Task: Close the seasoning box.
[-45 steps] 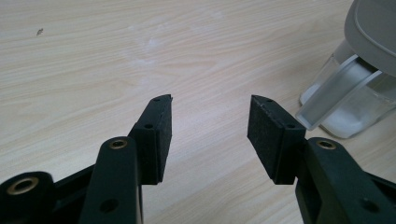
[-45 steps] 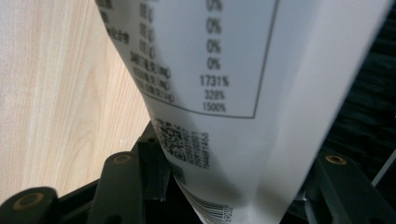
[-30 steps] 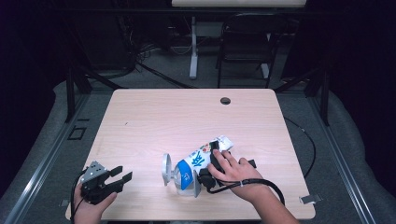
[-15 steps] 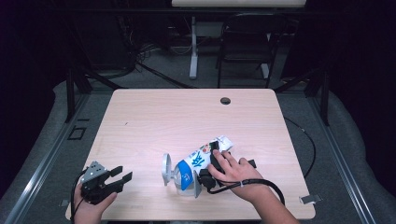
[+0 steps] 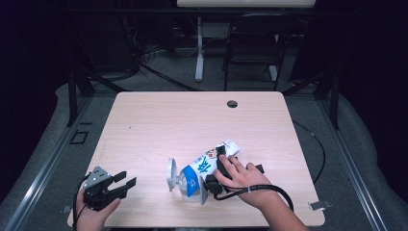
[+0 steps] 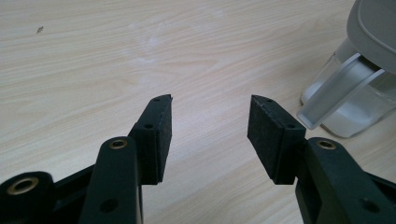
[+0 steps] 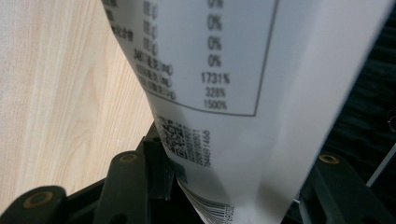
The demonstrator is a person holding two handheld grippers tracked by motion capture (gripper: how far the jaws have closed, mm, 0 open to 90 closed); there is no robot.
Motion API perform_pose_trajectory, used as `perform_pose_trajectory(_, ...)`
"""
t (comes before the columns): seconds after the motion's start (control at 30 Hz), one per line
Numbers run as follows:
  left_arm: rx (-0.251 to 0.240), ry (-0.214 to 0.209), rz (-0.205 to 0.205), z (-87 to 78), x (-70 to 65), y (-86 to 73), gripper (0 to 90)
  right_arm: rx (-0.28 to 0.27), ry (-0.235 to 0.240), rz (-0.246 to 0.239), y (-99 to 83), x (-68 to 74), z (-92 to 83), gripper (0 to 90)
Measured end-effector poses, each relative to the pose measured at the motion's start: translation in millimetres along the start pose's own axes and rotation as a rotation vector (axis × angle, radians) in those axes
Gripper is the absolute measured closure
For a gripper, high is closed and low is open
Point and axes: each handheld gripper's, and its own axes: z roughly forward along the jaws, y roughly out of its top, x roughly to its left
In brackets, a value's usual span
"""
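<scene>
One carton (image 5: 208, 163) (tilted over one jug (image 5: 185, 180)) sits pinched in the right tool (image 5: 219, 168); left tool (image 6: 209, 126) spread.

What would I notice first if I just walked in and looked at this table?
Probably the blue-and-white carton tipped over a clear jug near the table's front edge, clamped in the right gripper. Then the left gripper at the front left corner, jaws open.

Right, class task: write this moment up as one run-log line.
right gripper: shut on carton, tipped over pitcher | left gripper: open, holding nothing | table
</scene>
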Motion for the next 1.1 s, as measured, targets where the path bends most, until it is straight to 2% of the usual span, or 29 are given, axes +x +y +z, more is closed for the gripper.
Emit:
perform_pose_trajectory(0.53,0.002,0.001,0.0,0.0,1.0,-0.4,50.5,-0.019,0.002,0.012,-0.5,2.0,1.7,51.5)
perform_pose_trajectory(1.1,0.002,0.001,-0.001,-0.1,1.1,-0.5,50.6,-0.005,-0.005,-0.007,0.3,1.3,0.5,51.6)
